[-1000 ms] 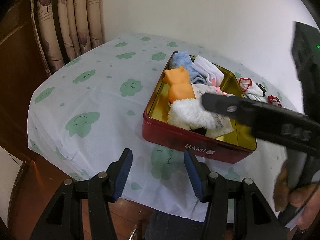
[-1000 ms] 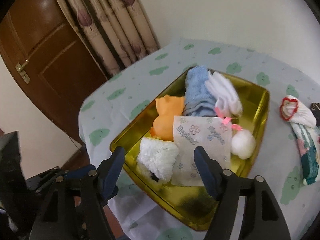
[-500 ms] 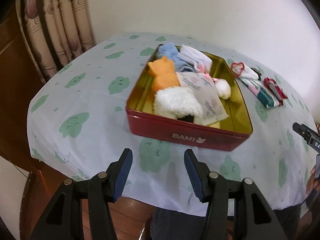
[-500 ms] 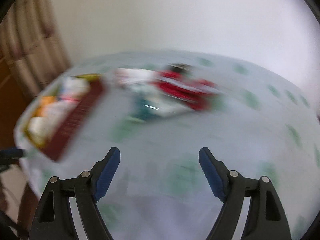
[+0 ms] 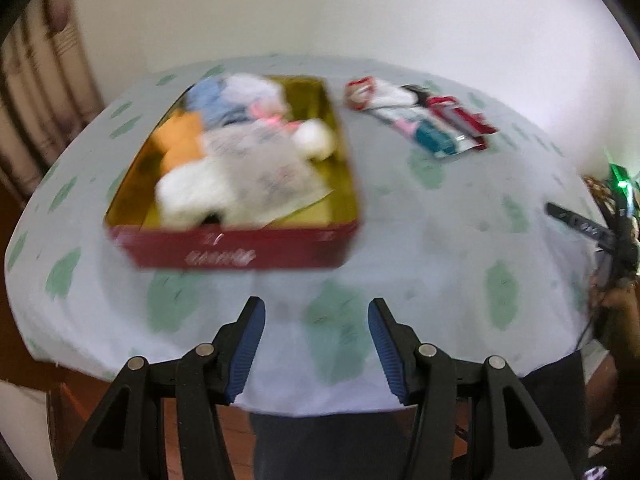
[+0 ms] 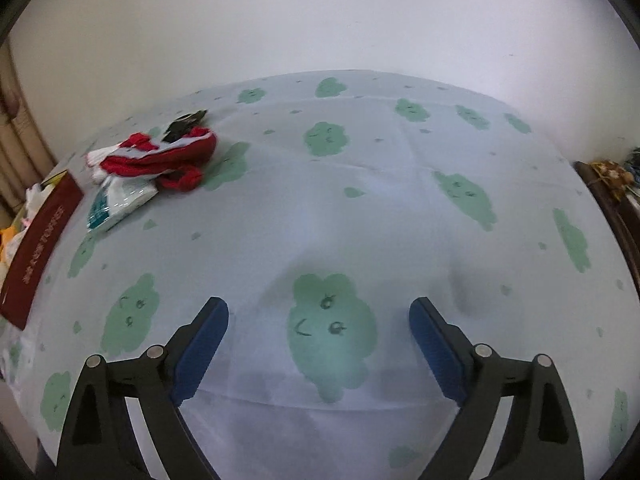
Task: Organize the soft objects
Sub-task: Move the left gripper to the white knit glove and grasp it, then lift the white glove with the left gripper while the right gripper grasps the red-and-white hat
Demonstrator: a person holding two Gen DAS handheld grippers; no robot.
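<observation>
Right hand-held gripper (image 6: pixel 319 344) has just been opening, nothing in it; left hand-held gripper (image 5: pixel 316 344) half-open, empty. Swing over the socks (image 6: pixel 154 160) beside the tin (image 6: pixel 38 240), pinch mid-bundle

Soft toys (image 5: pixel 224 184) lie in the tin (image 5: pixel 240 254); socks (image 5: pixel 420 120) lie right of it on the tablecloth (image 6: pixel 360 208).

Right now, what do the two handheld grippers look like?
Both alike: the left gripper and right gripper have black plastic linkage arms with silver rivets and ribbed blue pads. From the left view, the right unit shows a green light.
</observation>
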